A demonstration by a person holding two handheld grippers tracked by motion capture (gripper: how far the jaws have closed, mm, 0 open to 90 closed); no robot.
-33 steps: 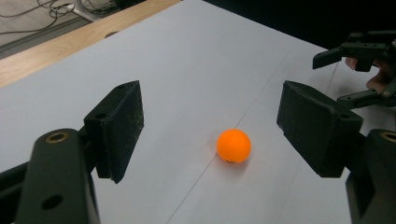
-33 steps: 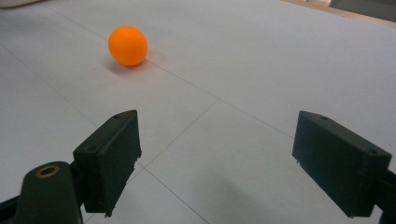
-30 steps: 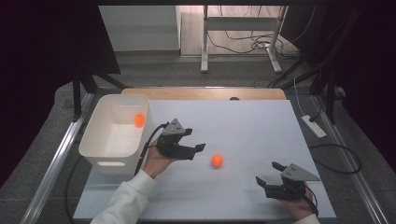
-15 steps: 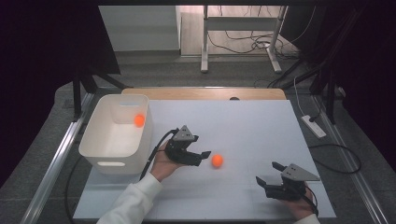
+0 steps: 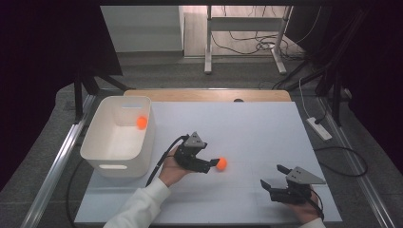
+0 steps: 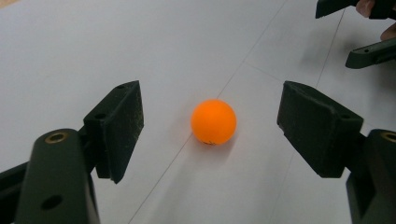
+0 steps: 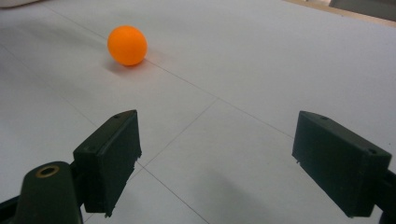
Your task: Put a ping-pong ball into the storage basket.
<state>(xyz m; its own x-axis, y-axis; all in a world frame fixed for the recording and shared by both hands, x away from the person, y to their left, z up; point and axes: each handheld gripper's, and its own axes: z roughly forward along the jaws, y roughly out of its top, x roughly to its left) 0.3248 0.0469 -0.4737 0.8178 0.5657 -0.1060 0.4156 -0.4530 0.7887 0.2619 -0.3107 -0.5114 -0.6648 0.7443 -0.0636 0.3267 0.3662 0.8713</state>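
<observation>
**Near edge to far rail: two hand-held grippers, one loose ball, one bin**

Nearest, right side: right black two-jaw gripper, held low over the white tabletop in a hand at the near right corner. Jaws spread wide, nothing between them. Its own view looks across bare surface toward the ball, which lies well apart from it. Judged idle.

Near, left of centre: left black two-jaw gripper, held in a hand with a white sleeve coming in from the near edge. The forearm angles up and rightward, the jaws point to the right along the table, and a black cable trails back toward the sleeve. Jaws released, wide apart.

Centre: small smooth orange ball, resting on the tabletop just ahead of the left jaws and midway across the gap between them. No pad touches it.

Far left: white rectangular plastic bin, open-topped, with a second orange ball inside at its far right corner.

Far: wooden table edge, then grey floor with a desk frame and cables.

Step in hand (judgement): approach to a pick of the loose ball, with the bin the likely destination. Next move calls for a short advance so the pads flank the ball's widest part, then a gentle, even close. A light round ball may roll off if one pad arrives first.
</observation>
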